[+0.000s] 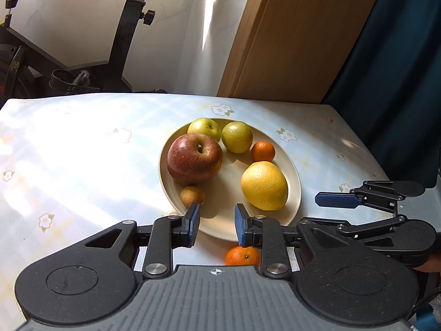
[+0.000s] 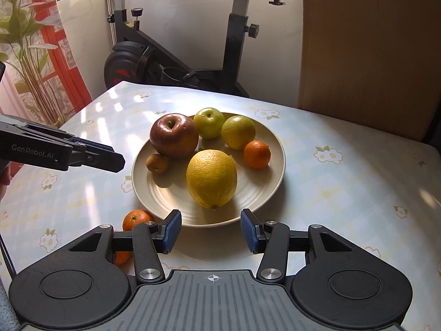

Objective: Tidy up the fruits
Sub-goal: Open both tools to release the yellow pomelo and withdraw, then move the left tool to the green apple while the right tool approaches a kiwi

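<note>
A cream plate (image 1: pixel 220 220) (image 2: pixel 264 193) holds a red apple (image 1: pixel 194 158) (image 2: pixel 173 135), two green apples (image 1: pixel 204 129) (image 1: pixel 237 137), a large yellow citrus (image 1: pixel 264 185) (image 2: pixel 211 178), a small mandarin (image 1: pixel 263 151) (image 2: pixel 257 154) and a small brown fruit (image 1: pixel 192 195) (image 2: pixel 157 163). Another mandarin (image 1: pixel 242 256) (image 2: pixel 137 218) lies on the table just off the plate's near rim. My left gripper (image 1: pixel 217 224) is open and empty over the near rim. My right gripper (image 2: pixel 210 231) is open and empty before the plate; it also shows in the left wrist view (image 1: pixel 339 204).
The table (image 1: pixel 82 151) has a pale floral checked cloth. An exercise bike (image 2: pixel 176 55) stands behind it. A wooden panel (image 1: pixel 289 41) and dark curtain (image 1: pixel 399 69) are at the far right. A plant (image 2: pixel 24 55) is at the left.
</note>
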A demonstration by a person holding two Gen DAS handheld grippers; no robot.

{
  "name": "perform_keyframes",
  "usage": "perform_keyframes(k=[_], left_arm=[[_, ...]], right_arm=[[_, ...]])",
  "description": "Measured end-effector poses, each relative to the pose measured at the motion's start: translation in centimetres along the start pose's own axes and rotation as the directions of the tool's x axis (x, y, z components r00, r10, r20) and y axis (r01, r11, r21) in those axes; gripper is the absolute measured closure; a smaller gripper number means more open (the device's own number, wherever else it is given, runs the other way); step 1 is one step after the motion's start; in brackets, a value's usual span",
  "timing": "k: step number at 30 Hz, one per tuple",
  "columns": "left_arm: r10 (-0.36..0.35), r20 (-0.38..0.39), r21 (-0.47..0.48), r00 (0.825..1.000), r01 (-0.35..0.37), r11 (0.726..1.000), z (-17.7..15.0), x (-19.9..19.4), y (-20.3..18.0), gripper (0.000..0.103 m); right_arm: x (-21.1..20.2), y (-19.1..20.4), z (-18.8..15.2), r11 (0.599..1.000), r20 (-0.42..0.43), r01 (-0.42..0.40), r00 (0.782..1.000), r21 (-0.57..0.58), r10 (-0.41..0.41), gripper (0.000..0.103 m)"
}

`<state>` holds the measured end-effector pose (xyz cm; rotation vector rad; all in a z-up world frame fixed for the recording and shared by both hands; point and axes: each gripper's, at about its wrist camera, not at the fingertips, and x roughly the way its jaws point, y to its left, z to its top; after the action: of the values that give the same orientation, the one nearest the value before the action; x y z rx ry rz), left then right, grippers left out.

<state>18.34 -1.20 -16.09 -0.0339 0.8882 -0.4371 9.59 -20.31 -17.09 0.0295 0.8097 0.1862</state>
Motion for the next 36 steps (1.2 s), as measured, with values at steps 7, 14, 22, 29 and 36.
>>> perform_keyframes(k=[7,14,22,29,36], left_arm=[[-0.006,-0.020,-0.007,1.000,0.006,1.000,-2.3,-1.3,0.4,0.075],[-0.030,-0.066,-0.059,0.997,0.026,0.998,-5.0,-1.5,0.0,0.075],[-0.066,-0.083,-0.101,0.994,0.057,0.993,-8.2,-2.6,-0.8,0.073],[-0.121,-0.091,-0.090,0.989,0.112,0.990,-9.9,-3.5,-1.6,0.071],[-0.137,-0.089,-0.102,0.987,0.128,0.987,-10.2,-3.7,-1.3,0.070]], right_arm=[[-0.8,1.4,-1.2,1.000,-0.005,0.004,1.000,0.014,-0.004,0.059],[-1.0,2.6,-2.3,0.999,-0.025,0.000,1.000,0.042,0.001,0.059],[-1.9,2.6,-3.6,0.995,-0.032,0.011,0.999,0.102,-0.007,0.059],[-3.0,2.3,-4.0,0.993,-0.021,0.008,1.000,0.119,-0.006,0.059],[-3.6,2.0,-4.0,0.992,-0.009,0.006,1.000,0.129,-0.005,0.059]])
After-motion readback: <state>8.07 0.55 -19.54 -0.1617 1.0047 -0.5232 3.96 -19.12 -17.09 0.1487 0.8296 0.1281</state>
